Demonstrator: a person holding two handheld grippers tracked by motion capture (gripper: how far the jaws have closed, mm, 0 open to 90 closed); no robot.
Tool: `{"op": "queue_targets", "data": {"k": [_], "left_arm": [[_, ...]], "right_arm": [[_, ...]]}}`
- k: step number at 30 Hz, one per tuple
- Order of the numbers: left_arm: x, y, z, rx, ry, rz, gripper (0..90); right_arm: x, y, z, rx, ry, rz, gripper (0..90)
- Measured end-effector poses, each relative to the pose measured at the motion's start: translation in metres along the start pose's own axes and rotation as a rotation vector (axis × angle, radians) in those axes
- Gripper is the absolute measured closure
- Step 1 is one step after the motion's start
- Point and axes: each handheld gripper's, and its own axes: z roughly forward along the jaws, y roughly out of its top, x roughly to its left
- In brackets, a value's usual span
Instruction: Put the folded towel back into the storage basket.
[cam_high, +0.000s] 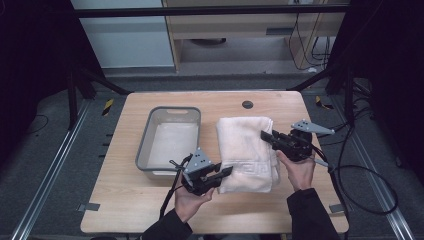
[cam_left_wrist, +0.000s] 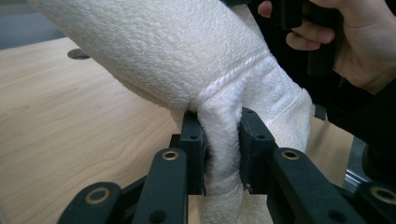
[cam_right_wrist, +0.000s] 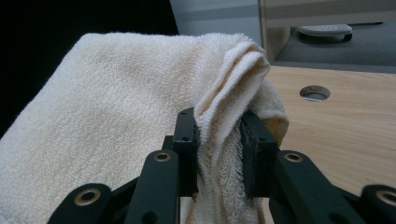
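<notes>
Towel (cam_high: 247, 150), one, folded on the surface (cam_high: 125, 200), pinched by left tool (cam_high: 225, 172) and right tool (cam_high: 267, 136); one grey tub (cam_high: 170, 111) just beside it.

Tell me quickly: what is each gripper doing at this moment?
Left gripper: shut on the towel, near its front corner.
Right gripper: shut on the towel, at its right edge.

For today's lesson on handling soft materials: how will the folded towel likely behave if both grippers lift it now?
The towel is thick terry and bunches between the left gripper jaws, so it will probably sag between the two grips. It looks light for its bulk. The looped pile squeezed in the right gripper suggests it will hardly slip.
</notes>
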Motion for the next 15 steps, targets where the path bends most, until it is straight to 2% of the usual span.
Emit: {"op": "queue_targets", "data": {"k": [15], "left_arm": [[0.005, 0.021, -0.009, -0.037, 0.024, 0.017, 73.7]], "right_arm": [[0.008, 0.022, 0.000, -0.054, -0.011, -0.014, 71.1]]}}
